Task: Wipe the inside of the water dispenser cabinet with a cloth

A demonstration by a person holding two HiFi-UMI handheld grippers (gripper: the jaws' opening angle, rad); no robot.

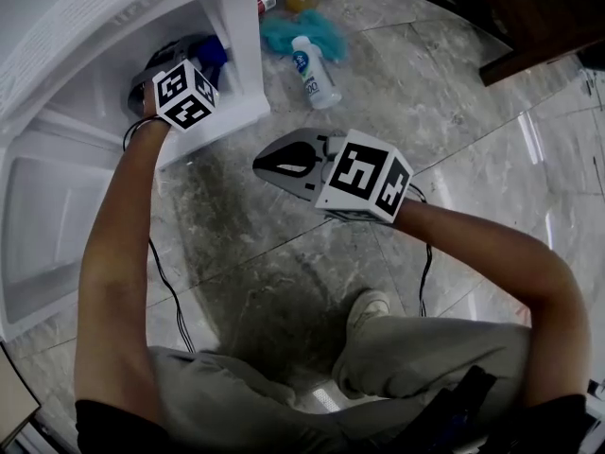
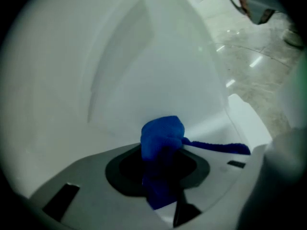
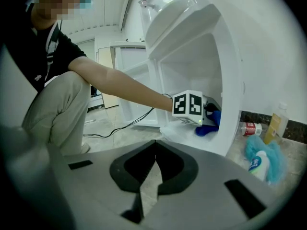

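— Where is the cloth sitting right now?

— I am pinching the blue cloth in the left gripper. Its jaws are closing on the bunched middle of it. One thin tail is trailing off toward 3 o'clock in the left gripper view. The bunched front end is lying close against the white inner wall of the cabinet, but I cannot tell whether it is touching.

— And from the head view?

— The left gripper is reaching into the cabinet opening at about 10 o'clock, with the cloth showing just past its marker cube, toward 1 o'clock from it.

— What is the right gripper doing?

— I am holding the right gripper outside the cabinet, over the marble floor, near the middle of the head view. Its jaws are pressing together with nothing between them. It is pointing toward the cabinet, and its view is showing the left gripper and the cloth at about 2 o'clock, low in the opening.

— Anything else around?

— A white bottle is lying on the floor at 12 o'clock in the head view, touching a fluffy teal thing just beyond it. A black cable is running along the floor beside the left arm.
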